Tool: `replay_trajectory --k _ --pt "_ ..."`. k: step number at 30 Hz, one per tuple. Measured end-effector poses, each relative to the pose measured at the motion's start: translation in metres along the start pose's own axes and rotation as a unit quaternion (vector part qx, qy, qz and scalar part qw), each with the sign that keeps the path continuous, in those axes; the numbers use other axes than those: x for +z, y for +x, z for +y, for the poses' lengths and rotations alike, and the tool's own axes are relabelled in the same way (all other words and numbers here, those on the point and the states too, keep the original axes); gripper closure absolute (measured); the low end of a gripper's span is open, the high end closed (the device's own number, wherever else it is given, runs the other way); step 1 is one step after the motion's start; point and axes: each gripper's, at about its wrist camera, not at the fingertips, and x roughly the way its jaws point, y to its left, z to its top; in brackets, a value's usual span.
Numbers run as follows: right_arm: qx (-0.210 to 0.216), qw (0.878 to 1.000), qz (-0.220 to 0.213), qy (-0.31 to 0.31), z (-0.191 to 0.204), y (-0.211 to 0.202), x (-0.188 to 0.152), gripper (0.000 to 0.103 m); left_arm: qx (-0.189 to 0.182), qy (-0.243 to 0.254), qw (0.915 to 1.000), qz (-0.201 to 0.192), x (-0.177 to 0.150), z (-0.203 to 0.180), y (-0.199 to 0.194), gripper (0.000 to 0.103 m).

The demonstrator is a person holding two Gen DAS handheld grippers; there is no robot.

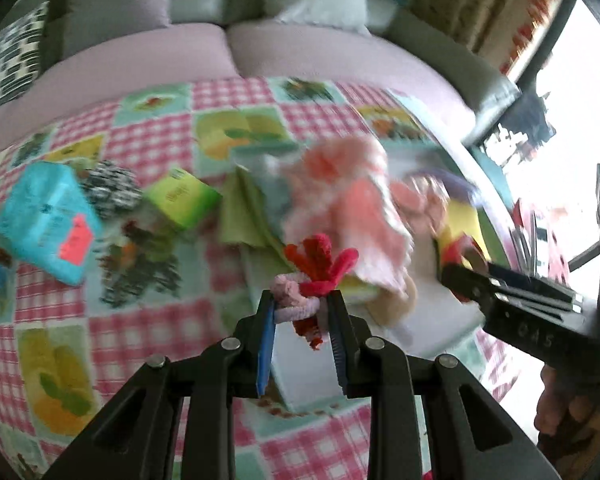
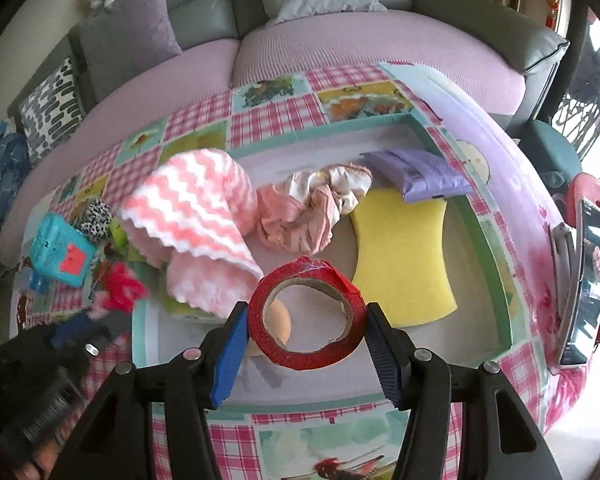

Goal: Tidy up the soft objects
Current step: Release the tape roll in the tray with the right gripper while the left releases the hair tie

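Note:
My left gripper (image 1: 300, 304) is shut on a bundle of red and pink pipe cleaners (image 1: 312, 276) and holds it above the near edge of a shallow white tray (image 1: 300, 380). My right gripper (image 2: 306, 320) is shut on a red tape roll (image 2: 306, 316) over the same tray (image 2: 496, 280). In the tray lie a pink-and-white zigzag towel (image 2: 196, 216), a crumpled pink cloth (image 2: 300, 220), a yellow sponge (image 2: 404, 256), a purple packet (image 2: 416, 174) and a tan round object (image 2: 280, 320). The right gripper also shows in the left wrist view (image 1: 484, 280).
A checked pink tablecloth (image 1: 148, 148) covers the table. On it, left of the tray, lie a blue box (image 1: 48, 220), a black-and-white patterned piece (image 1: 112, 188), a green box (image 1: 182, 198) and green cloths (image 1: 240, 216). A lilac sofa (image 2: 340, 48) stands behind. A phone on a stand (image 2: 588, 280) is at the right.

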Motion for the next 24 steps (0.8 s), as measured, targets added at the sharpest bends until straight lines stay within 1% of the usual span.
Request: replay_trajectory --k 4,9,11,12,13,14,15,16,19,20,22,24 --pt "-0.001 1.000 0.012 -0.003 -0.001 0.007 -0.001 0.043 0.002 0.017 0.9994 0.029 -0.007 -0.013 0.018 0.076" --pt "-0.006 0.999 0.035 0.002 -0.004 0.019 -0.004 0.042 0.014 0.023 0.9973 0.069 -0.013 -0.016 0.041 0.076" --pt "-0.008 0.999 0.040 0.001 -0.003 0.021 -0.005 0.042 0.017 0.023 0.9963 0.081 -0.016 -0.017 0.046 0.075" --pt "-0.008 0.999 0.039 0.000 -0.003 0.020 -0.005 0.042 0.018 0.024 0.9960 0.084 -0.016 -0.018 0.047 0.071" --pt "-0.009 0.999 0.038 0.000 -0.003 0.020 -0.005 0.042 0.020 0.025 0.9960 0.083 -0.017 -0.019 0.047 0.064" --pt "-0.008 0.999 0.038 0.001 -0.003 0.019 -0.005 0.042 0.021 0.026 0.9961 0.082 -0.017 -0.020 0.046 0.060" --pt "-0.009 0.999 0.037 0.001 -0.003 0.019 -0.005 0.042 0.021 0.027 0.9963 0.079 -0.016 -0.020 0.044 0.052" --pt "-0.011 0.999 0.037 0.002 -0.004 0.018 -0.005 0.042 0.022 0.027 0.9966 0.074 -0.016 -0.021 0.041 0.048" --pt "-0.019 0.999 0.033 0.004 -0.003 0.014 -0.003 0.040 0.017 0.024 0.9974 0.066 -0.014 -0.021 0.034 0.045" --pt "-0.021 0.999 0.030 0.005 -0.003 0.013 -0.003 0.038 0.016 0.023 0.9976 0.064 -0.014 -0.020 0.031 0.045" --pt "-0.023 0.999 0.028 0.006 -0.003 0.010 -0.002 0.033 0.020 0.021 0.9979 0.058 -0.010 -0.015 0.025 0.040" --pt "-0.028 0.999 0.024 0.005 -0.003 0.008 -0.002 0.030 0.023 0.017 0.9985 0.047 -0.008 -0.011 0.018 0.040"
